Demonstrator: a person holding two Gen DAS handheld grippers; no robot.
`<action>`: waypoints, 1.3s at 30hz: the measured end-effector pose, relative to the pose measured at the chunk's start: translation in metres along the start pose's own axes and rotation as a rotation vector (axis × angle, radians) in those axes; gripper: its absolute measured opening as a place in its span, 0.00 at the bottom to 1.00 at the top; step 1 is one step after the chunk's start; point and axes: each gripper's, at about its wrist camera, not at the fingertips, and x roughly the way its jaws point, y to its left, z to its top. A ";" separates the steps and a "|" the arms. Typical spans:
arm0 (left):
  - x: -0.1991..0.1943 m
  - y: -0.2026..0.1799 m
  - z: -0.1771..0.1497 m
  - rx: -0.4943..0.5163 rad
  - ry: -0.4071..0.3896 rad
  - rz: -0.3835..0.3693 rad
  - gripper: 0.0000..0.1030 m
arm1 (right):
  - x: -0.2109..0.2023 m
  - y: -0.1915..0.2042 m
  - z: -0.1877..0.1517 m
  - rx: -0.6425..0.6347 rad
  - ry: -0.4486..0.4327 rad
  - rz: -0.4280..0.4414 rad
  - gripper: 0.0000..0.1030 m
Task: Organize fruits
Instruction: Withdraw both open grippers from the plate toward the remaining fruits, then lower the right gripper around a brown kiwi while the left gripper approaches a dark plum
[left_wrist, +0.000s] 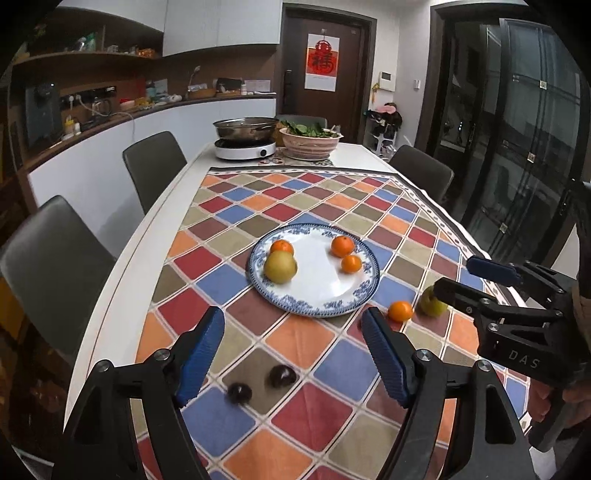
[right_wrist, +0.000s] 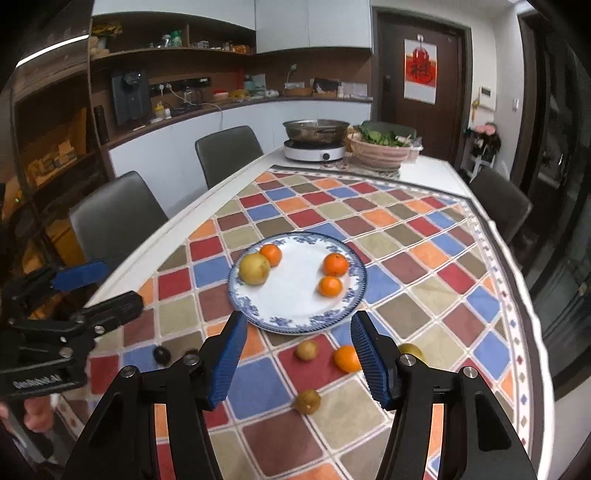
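A blue-and-white plate (left_wrist: 317, 291) (right_wrist: 291, 306) sits mid-table holding a yellow pear (left_wrist: 280, 266) (right_wrist: 254, 268) and three oranges (left_wrist: 342, 246) (right_wrist: 335, 264). On the cloth lie an orange (left_wrist: 400, 310) (right_wrist: 346, 359), a green-yellow fruit (left_wrist: 430, 304), two small brownish-yellow fruits (right_wrist: 306, 350) (right_wrist: 307, 401) and two dark plums (left_wrist: 282, 376) (left_wrist: 239, 392). My left gripper (left_wrist: 293, 332) is open and empty above the plums. My right gripper (right_wrist: 297, 336) is open and empty above the loose fruits; it also shows in the left wrist view (left_wrist: 465, 277).
A patchwork cloth (left_wrist: 332, 206) covers the white table. At the far end stand a hotpot on an induction cooker (left_wrist: 245, 138) and a basket of greens (left_wrist: 310, 142). Grey chairs (left_wrist: 51, 258) line both sides.
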 end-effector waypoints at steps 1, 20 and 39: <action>-0.004 0.000 -0.005 -0.002 -0.007 0.006 0.74 | -0.002 0.001 -0.004 -0.008 -0.006 -0.007 0.57; 0.007 -0.002 -0.069 0.020 -0.061 0.107 0.74 | 0.013 -0.003 -0.066 0.001 0.051 -0.045 0.57; 0.074 0.002 -0.080 0.048 0.088 0.064 0.61 | 0.072 -0.011 -0.090 0.044 0.190 0.011 0.57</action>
